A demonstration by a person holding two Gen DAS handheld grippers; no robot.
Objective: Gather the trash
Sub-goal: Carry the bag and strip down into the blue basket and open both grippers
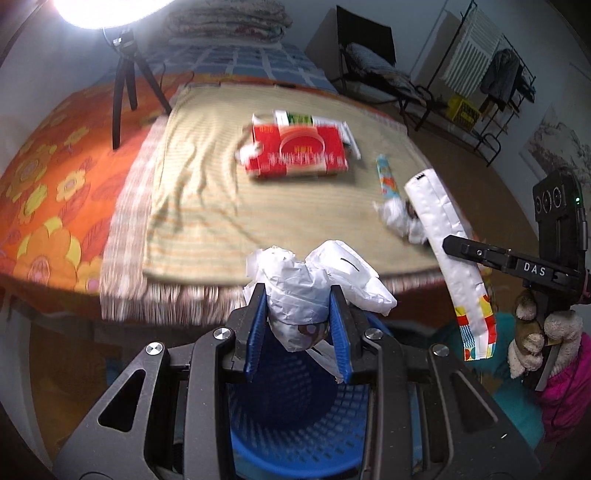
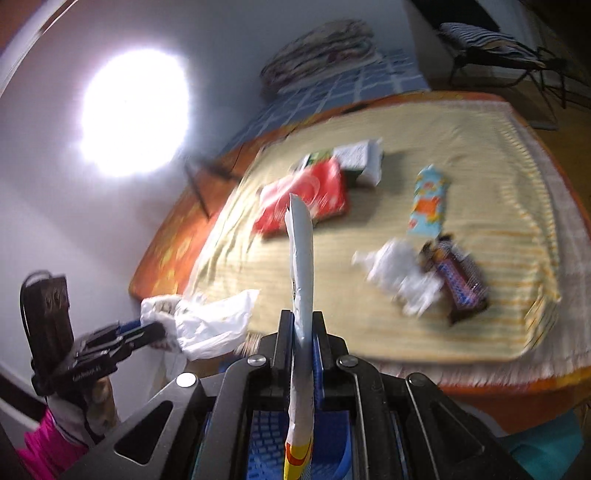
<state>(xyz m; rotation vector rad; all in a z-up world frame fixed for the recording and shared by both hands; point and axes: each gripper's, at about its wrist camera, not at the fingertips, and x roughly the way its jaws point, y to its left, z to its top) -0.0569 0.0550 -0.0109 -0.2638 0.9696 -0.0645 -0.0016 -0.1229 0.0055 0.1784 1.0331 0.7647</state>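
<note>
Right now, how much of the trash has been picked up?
Nothing shows as binned yet; the blue basket looks empty where visible. In hand: the left tool grips a crumpled bag, the right tool a long wrapper, both over the basket. Left on the bed: red box, crumpled paper, dark wrapper, colourful wrapper.

Crinkled white plastic bag [image 1: 303, 291], glossy foil wrapper [image 1: 454, 254], perforated blue plastic basket [image 1: 295, 413], woven mat [image 1: 258, 206].

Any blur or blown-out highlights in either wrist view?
Left wrist: bright round lamp clips top-left; red flat packet on the striped yellow mat is motion-smeared, crumpled white plastic bag stays sharp. Right wrist: lamp glare blooms wide; heavier smear throughout.
</note>
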